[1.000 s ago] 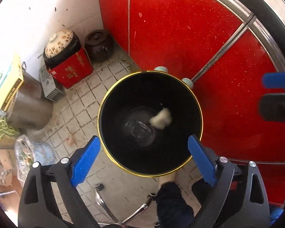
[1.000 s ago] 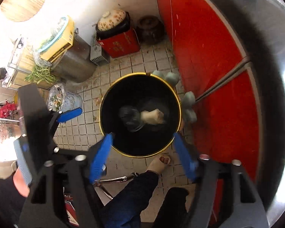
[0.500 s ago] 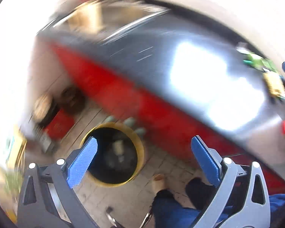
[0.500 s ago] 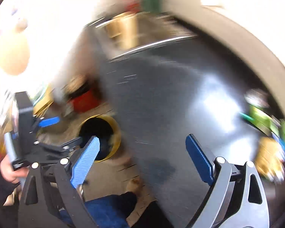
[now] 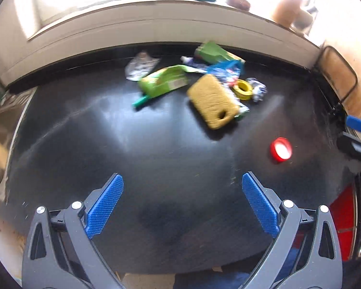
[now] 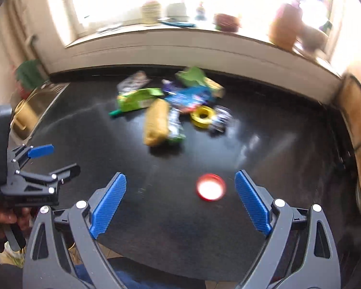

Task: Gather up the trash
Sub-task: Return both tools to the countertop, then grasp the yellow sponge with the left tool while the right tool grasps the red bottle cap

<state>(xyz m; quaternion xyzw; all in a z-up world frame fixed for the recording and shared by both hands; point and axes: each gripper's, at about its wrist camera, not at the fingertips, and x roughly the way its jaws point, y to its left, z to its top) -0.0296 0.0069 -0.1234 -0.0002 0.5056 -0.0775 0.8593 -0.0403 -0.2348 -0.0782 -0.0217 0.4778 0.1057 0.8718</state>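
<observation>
A pile of trash lies at the far middle of the black counter (image 5: 156, 159): a green packet (image 5: 163, 82), a yellow sponge (image 5: 213, 101), a yellow tape roll (image 5: 243, 88), a blue wrapper (image 5: 225, 68) and a crumpled silver wrapper (image 5: 140, 63). A red cap (image 5: 280, 149) lies apart, nearer me; in the right wrist view the cap (image 6: 210, 187) sits just ahead between the fingers. My left gripper (image 5: 181, 204) is open and empty over the counter's near part. My right gripper (image 6: 180, 202) is open and empty. The pile (image 6: 170, 110) also shows in the right wrist view.
A steel sink (image 5: 2, 130) is set into the counter's left end. A windowsill (image 6: 180, 31) with jars and pots runs behind. A wooden board (image 5: 337, 72) leans at the right. The left gripper (image 6: 33, 168) shows at the right wrist view's left edge.
Both grippers have swung up from over the black bin on the floor to face the counter. The bin is out of view. Both stay open and empty.
</observation>
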